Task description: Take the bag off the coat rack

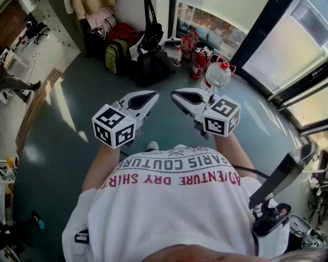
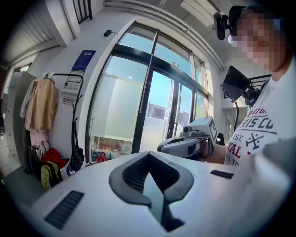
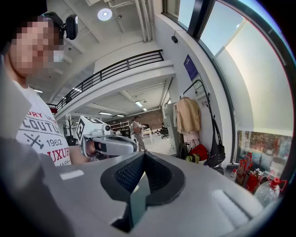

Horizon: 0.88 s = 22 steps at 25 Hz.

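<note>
Well short of the rack (image 2: pixel 70 76), left gripper (image 1: pixel 147 98) and right gripper (image 1: pixel 178 95), both pressed together and empty, should spread before pinching the bag (image 1: pixel 152 35) strap (image 1: pixel 149 11) and lifting it clear.

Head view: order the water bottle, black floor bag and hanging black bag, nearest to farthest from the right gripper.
1. Water bottle, ahead-right of the right gripper.
2. Black floor bag, ahead-left.
3. Hanging black bag, farthest back, beyond the floor bag.
</note>
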Motion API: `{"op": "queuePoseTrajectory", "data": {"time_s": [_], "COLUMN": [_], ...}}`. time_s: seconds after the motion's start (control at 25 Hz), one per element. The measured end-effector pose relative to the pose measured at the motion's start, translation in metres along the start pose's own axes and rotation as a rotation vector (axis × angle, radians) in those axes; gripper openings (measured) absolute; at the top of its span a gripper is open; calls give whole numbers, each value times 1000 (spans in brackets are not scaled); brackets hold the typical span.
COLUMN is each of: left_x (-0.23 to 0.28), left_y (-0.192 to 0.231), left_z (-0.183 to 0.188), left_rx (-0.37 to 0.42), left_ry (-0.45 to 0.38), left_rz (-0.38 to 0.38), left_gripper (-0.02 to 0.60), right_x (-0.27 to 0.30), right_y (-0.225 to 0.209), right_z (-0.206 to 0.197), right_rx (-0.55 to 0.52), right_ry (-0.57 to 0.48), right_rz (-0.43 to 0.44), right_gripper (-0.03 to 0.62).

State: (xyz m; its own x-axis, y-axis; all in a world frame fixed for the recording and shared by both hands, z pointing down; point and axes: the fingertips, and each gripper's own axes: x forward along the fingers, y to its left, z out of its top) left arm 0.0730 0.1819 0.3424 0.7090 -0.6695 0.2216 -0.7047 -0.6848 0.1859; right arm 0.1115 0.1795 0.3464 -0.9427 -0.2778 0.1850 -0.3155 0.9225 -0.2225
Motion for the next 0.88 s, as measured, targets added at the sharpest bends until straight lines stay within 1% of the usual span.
{"op": "queuePoseTrajectory", "data": {"time_s": [0.2,0.56,0.88], "left_x": [-7,-3,0], "left_y": [-3,-4,-8], "left_z": [-5,-2,-11], "left_rx": [-8,-13,-11], "left_ry": [2,5,4], "left_rz": [0,-15,-15], "left_gripper": [2,2,2], "right_x": [0,2,-2], "right_y": [10,9,7], "right_z": [-4,-3,-12], "right_rx": [9,22,39], "right_ry": [1,11,-10], "right_rz": [7,14,15], "right_gripper": [2,2,2]}}
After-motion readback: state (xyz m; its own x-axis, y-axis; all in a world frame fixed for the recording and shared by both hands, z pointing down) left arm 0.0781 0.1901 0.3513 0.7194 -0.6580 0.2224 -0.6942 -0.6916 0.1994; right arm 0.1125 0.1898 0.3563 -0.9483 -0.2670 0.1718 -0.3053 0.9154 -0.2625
